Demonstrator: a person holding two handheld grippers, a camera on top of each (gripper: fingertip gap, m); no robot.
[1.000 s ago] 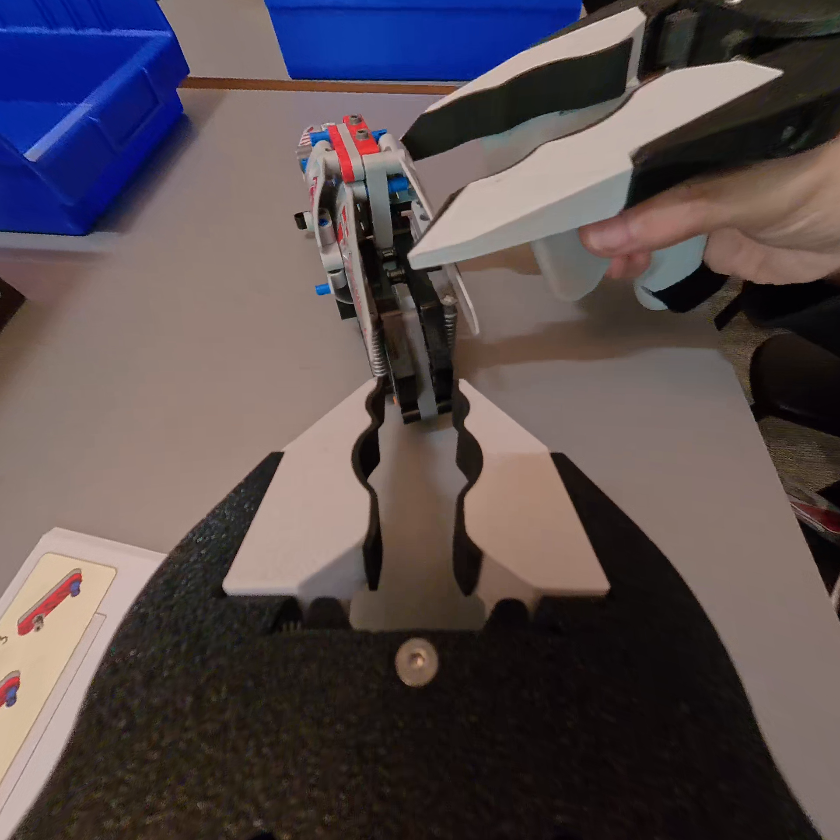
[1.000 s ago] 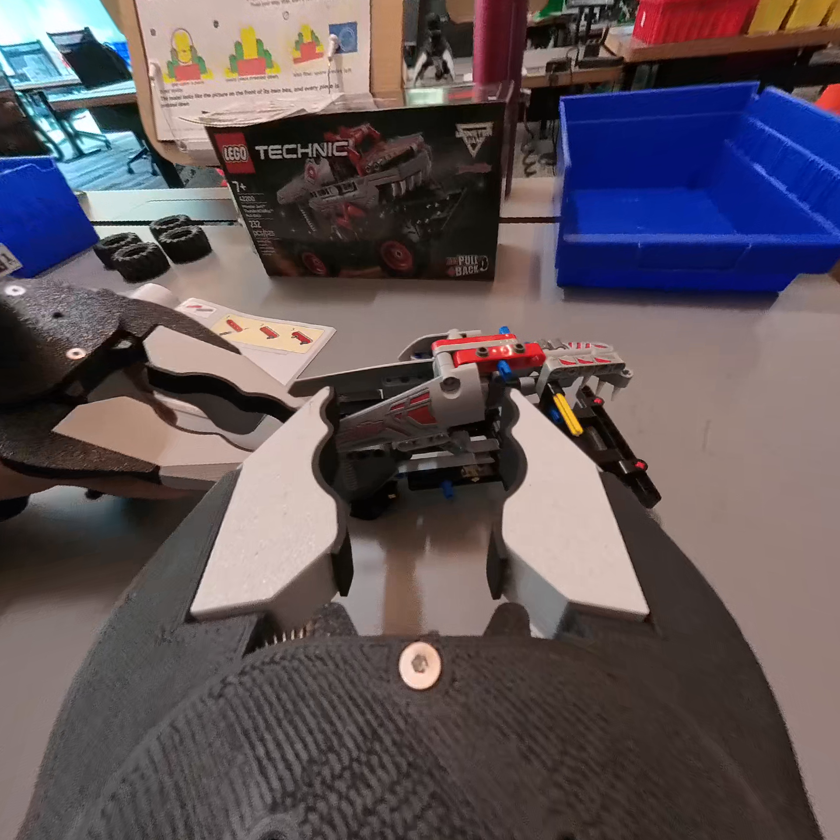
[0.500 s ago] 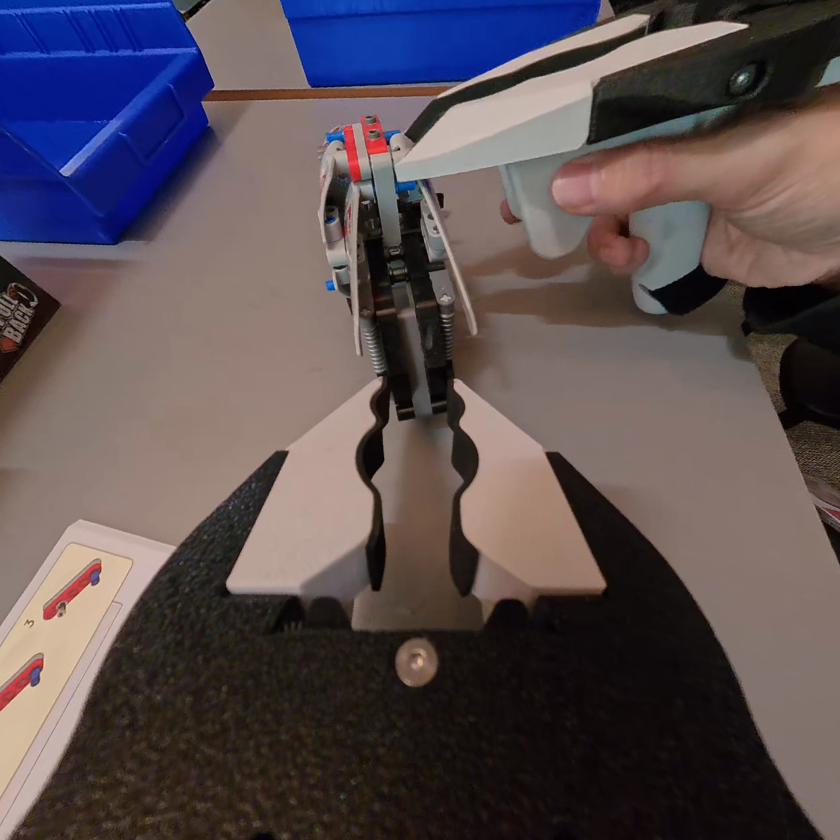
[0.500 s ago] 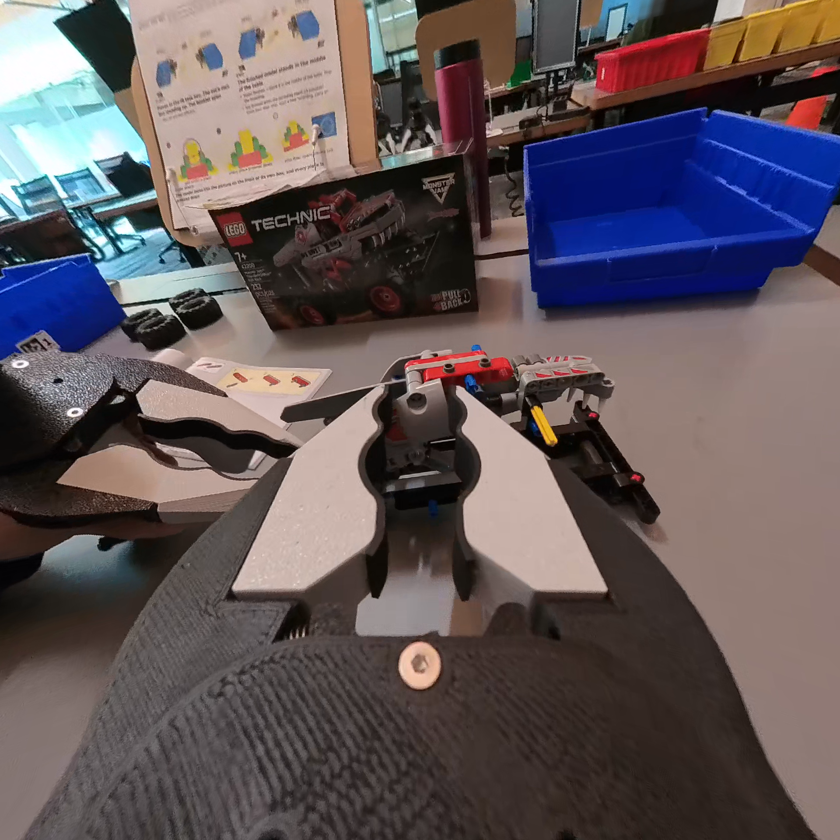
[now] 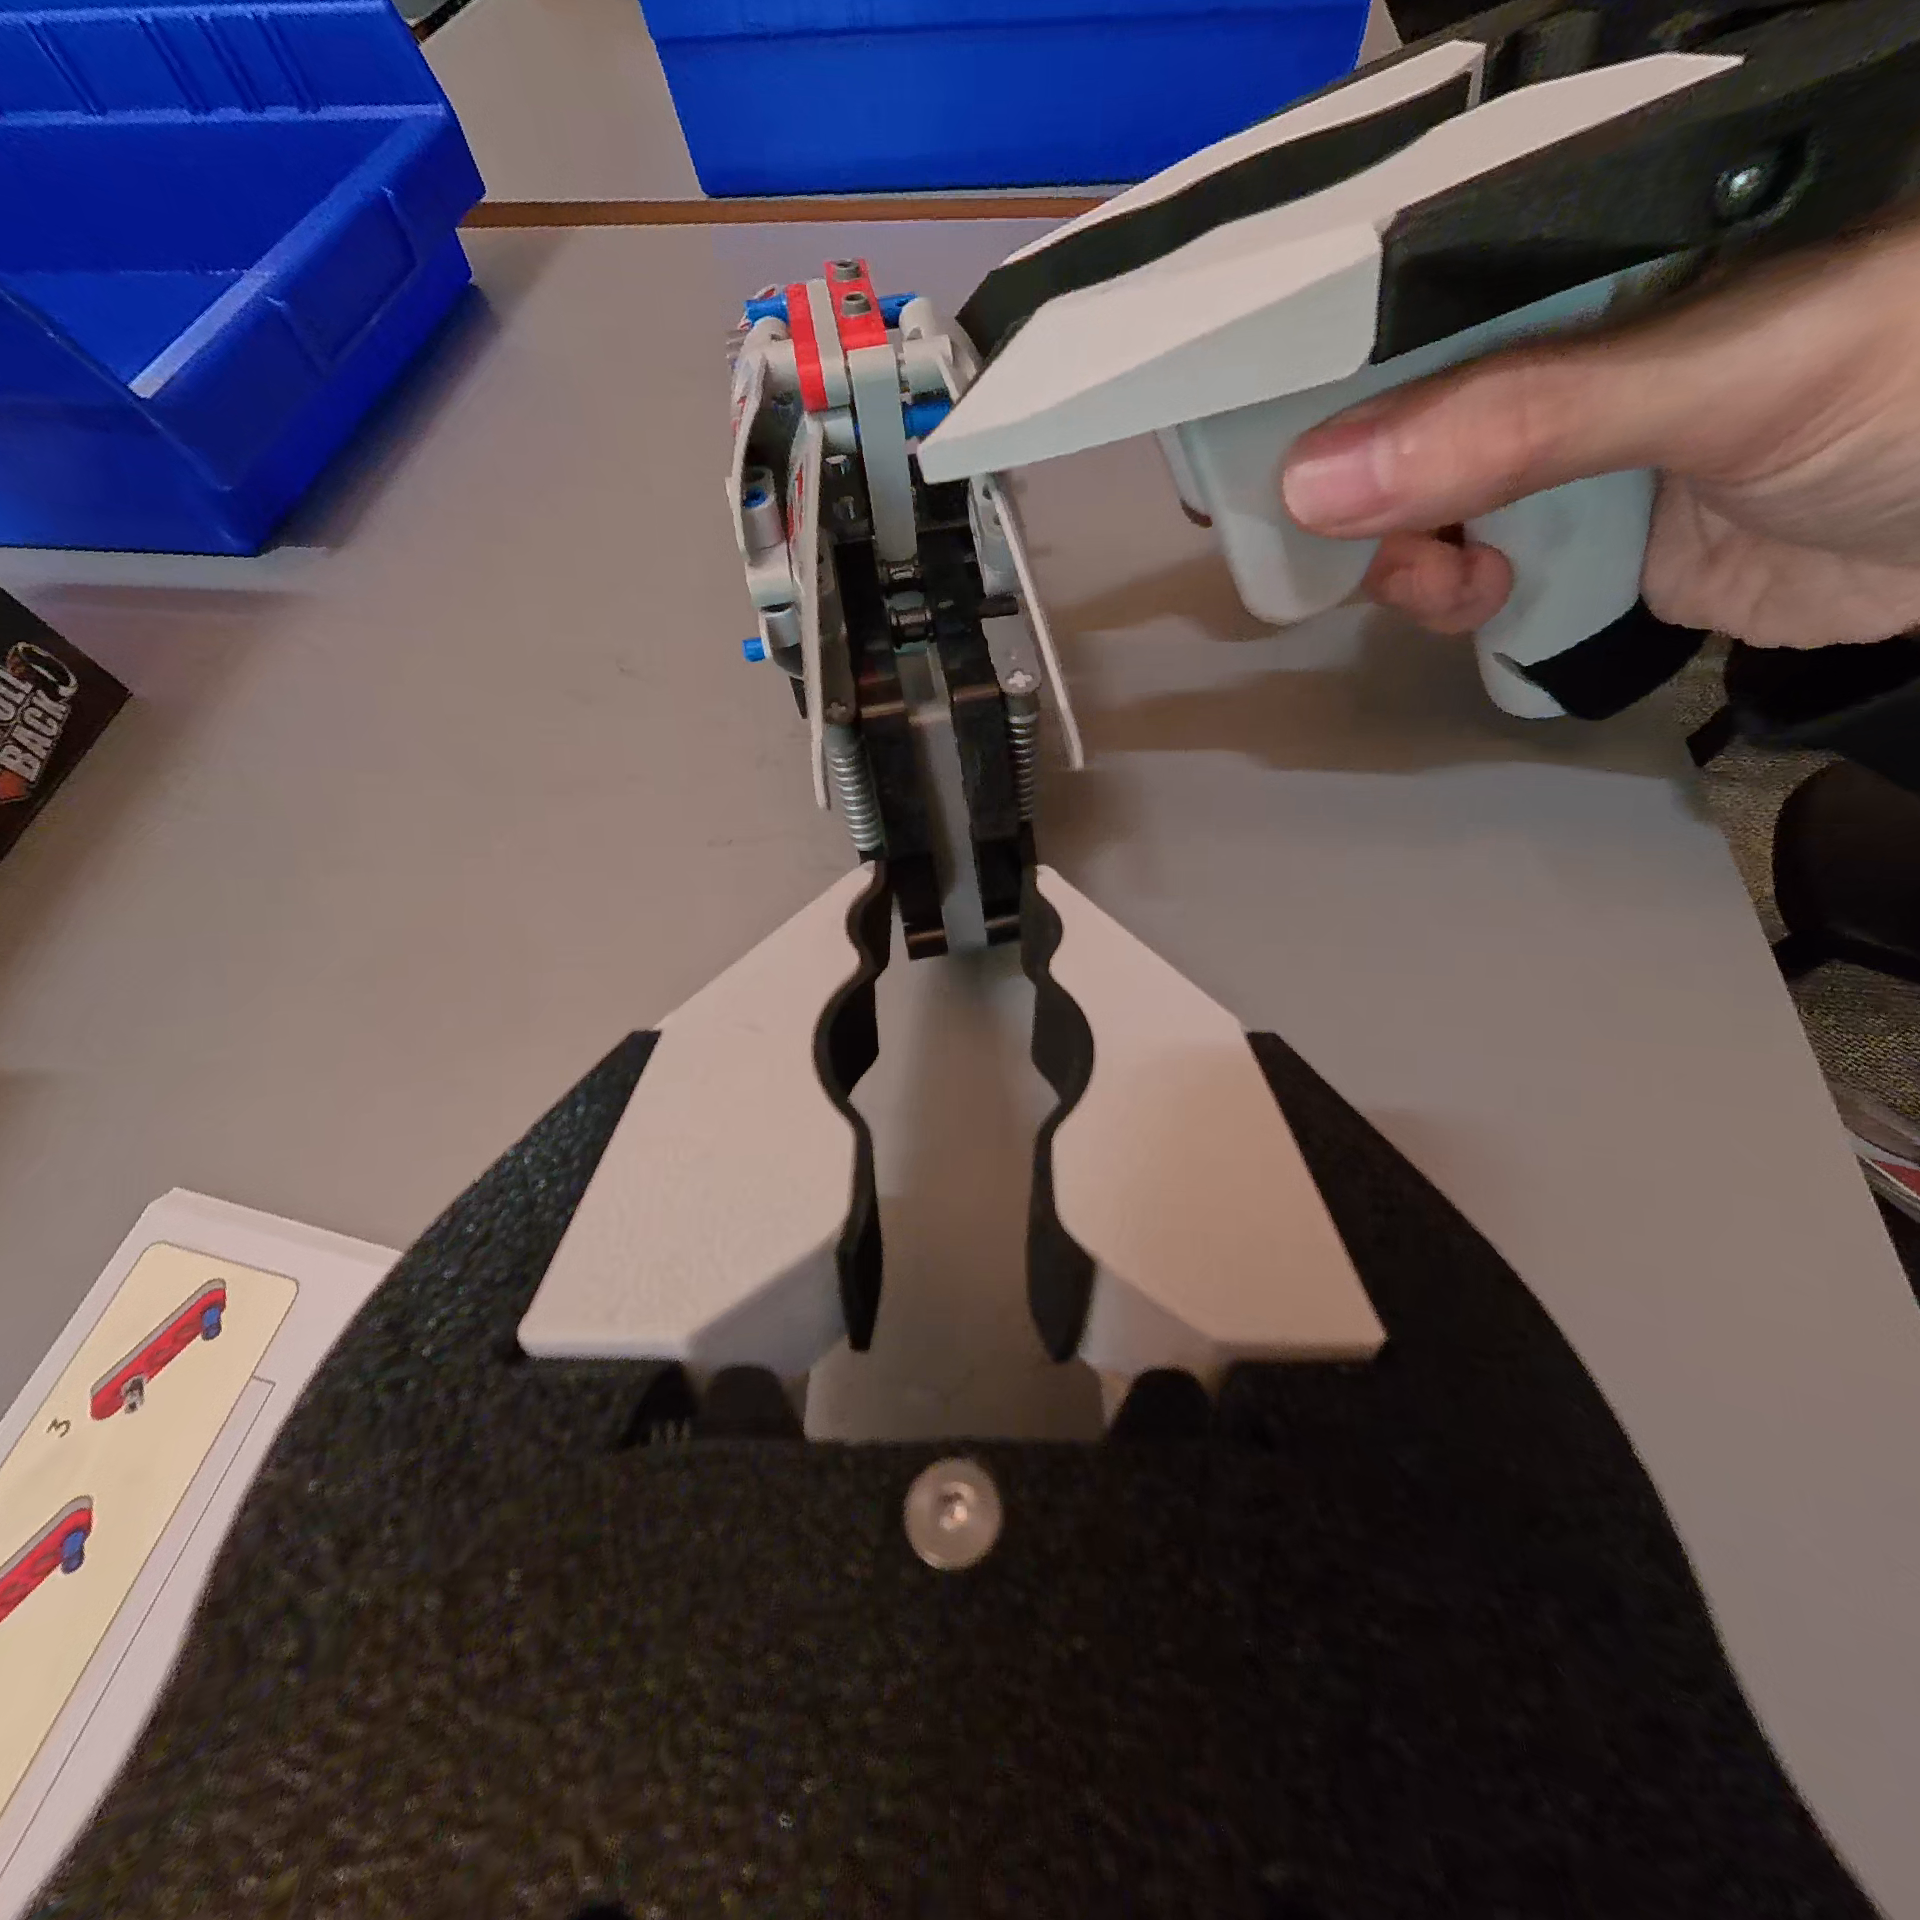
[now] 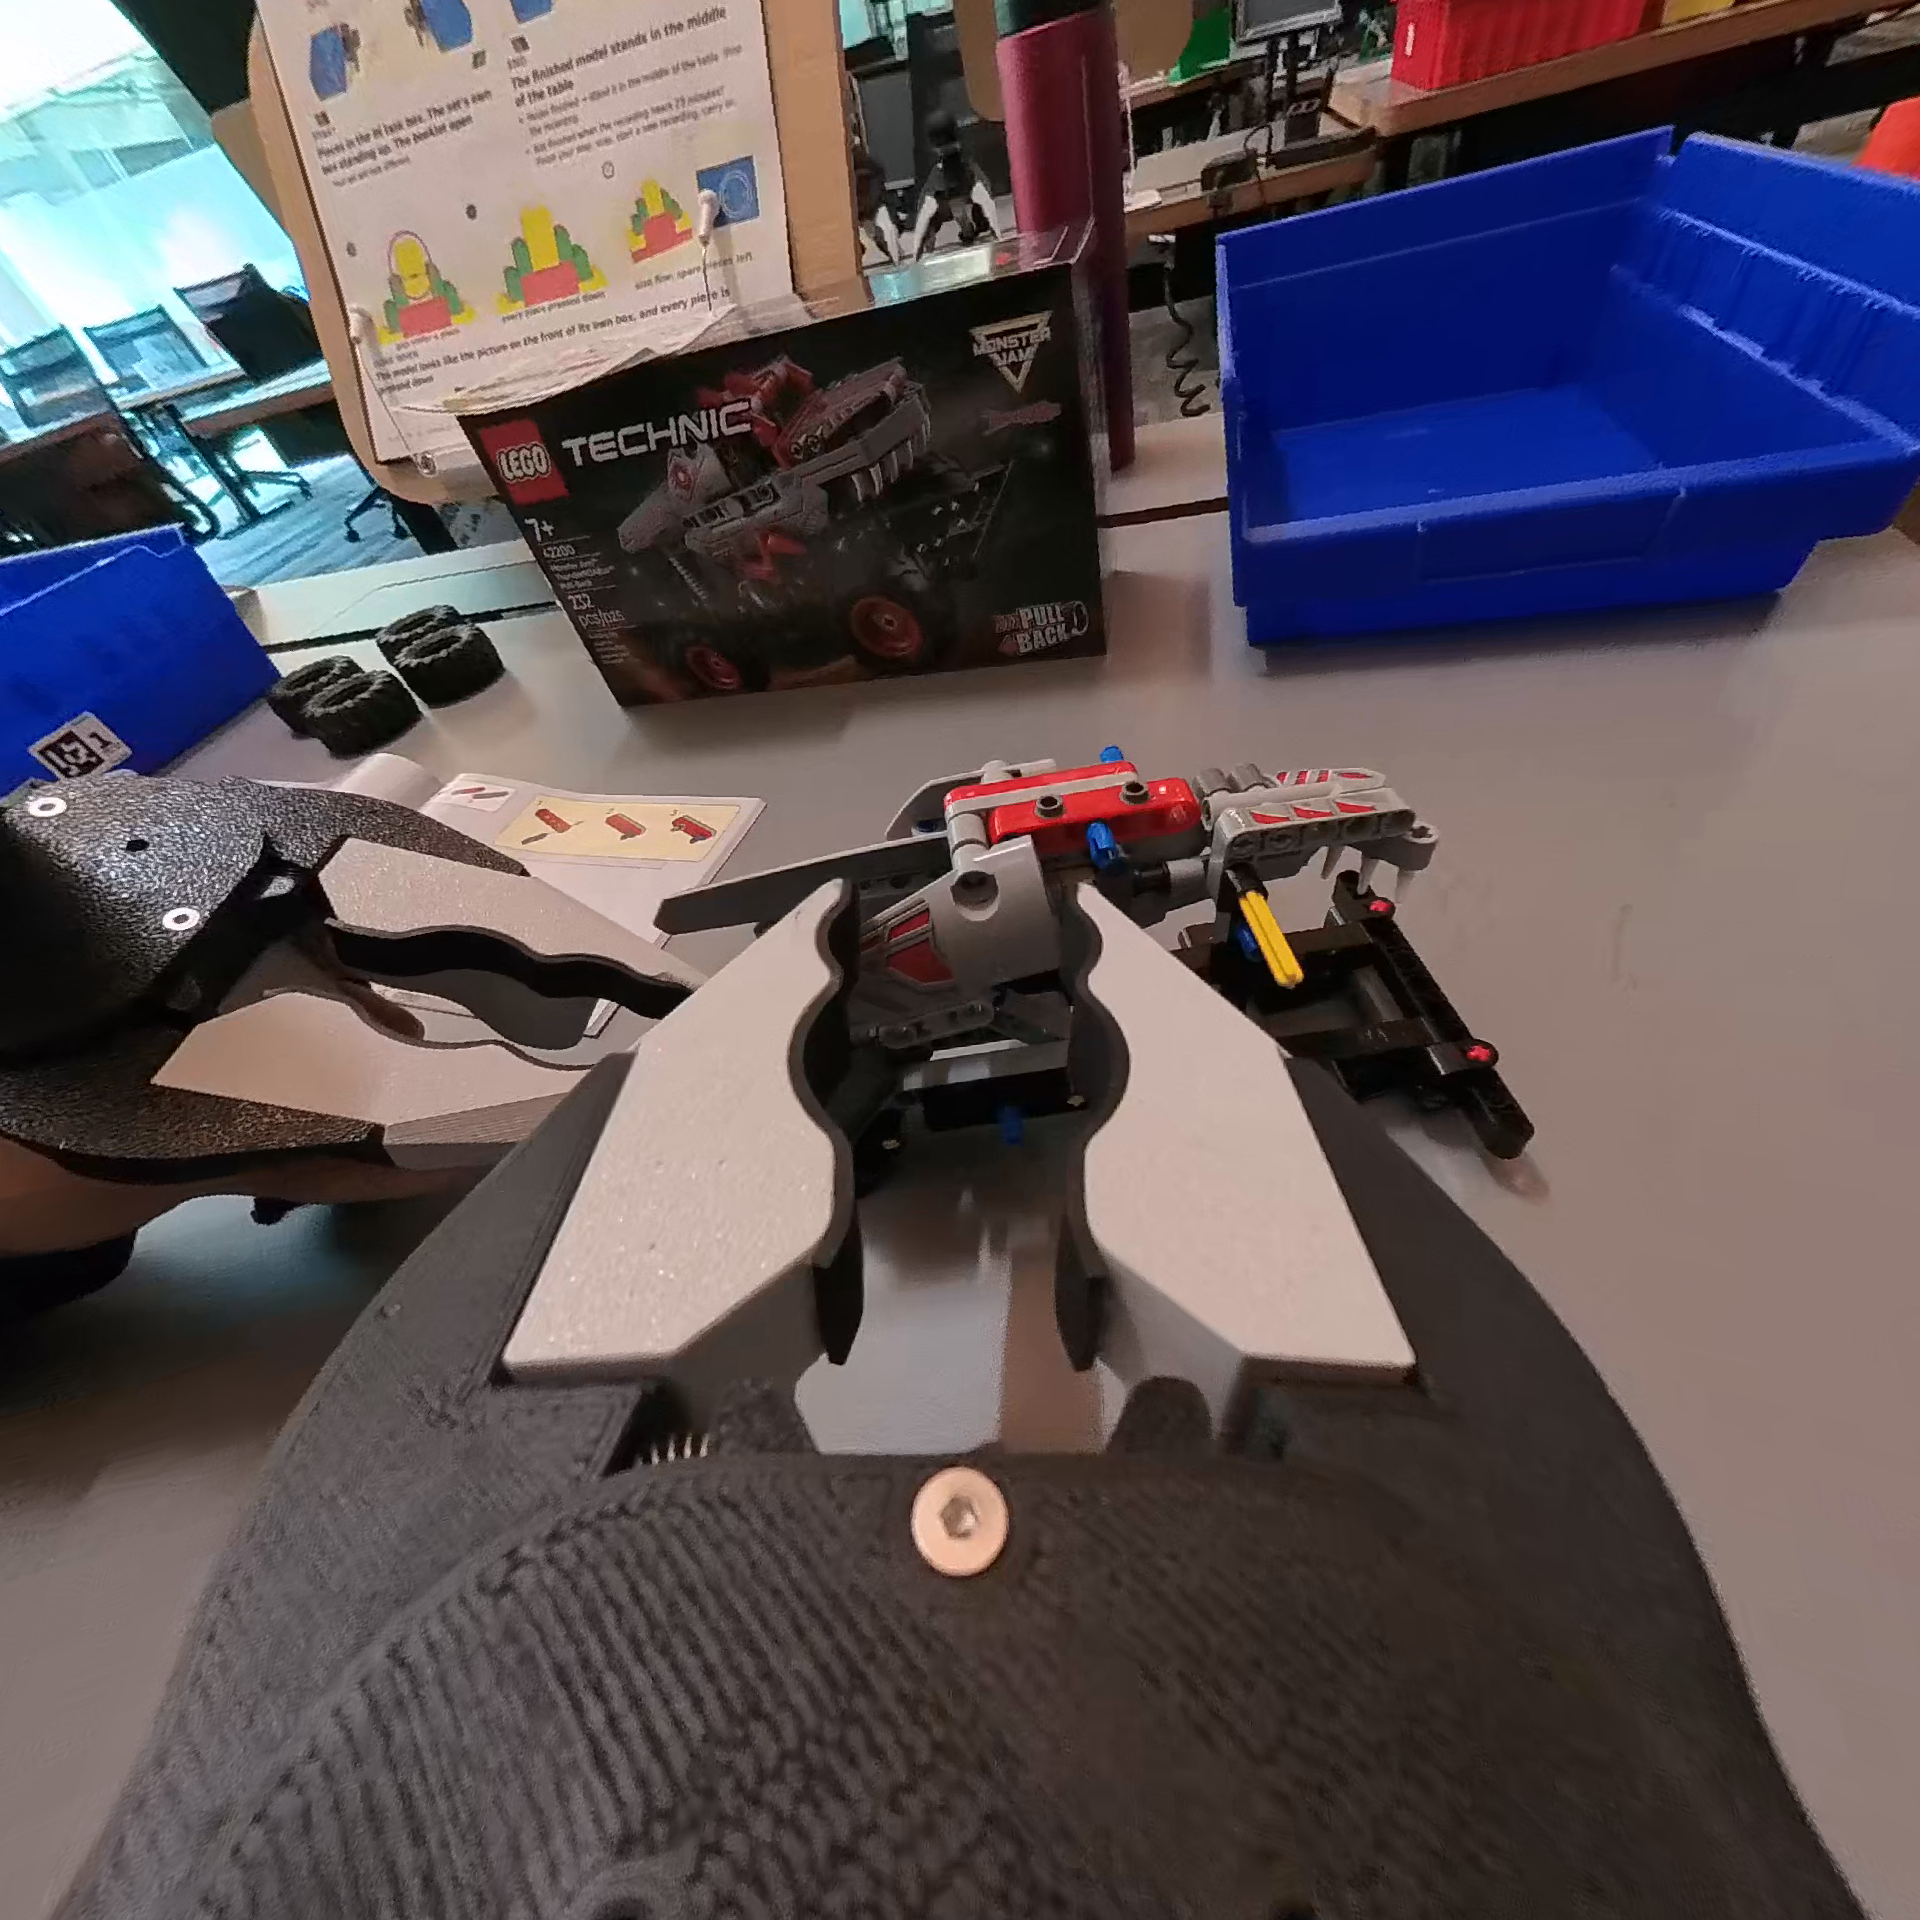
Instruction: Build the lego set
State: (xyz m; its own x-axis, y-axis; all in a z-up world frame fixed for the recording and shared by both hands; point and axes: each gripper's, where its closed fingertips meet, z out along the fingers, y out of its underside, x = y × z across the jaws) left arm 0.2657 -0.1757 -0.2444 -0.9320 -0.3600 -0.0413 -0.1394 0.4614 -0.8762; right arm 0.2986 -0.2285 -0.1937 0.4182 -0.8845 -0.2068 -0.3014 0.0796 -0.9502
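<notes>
Right at the tips of the left gripper, toward 12 o'clock in the left wrist view, sits the near end of the lego truck frame. Its two fingers are spread only a little and seem to pinch that black and grey end between them. The frame rests on the grey table, and its long side runs straight away from the left gripper, from 6 o'clock to 12 o'clock.

A bit farther along the frame, the right gripper comes in from 2 o'clock. A hand holds its white handle. In the right wrist view the frame's long side runs across instead, from 9 o'clock to 3 o'clock, and the right gripper's fingers stand on each side of the grey and red body under the red beam. They are narrowed around the body, but whether they really squeeze it cannot be told.

So the left gripper probably steadies the end while the right one works the middle from the side.

Farther off lie the open instruction booklet at 10 o'clock, four black tyres, then the set box at 12 o'clock, and a blue bin at 2 o'clock.
</notes>
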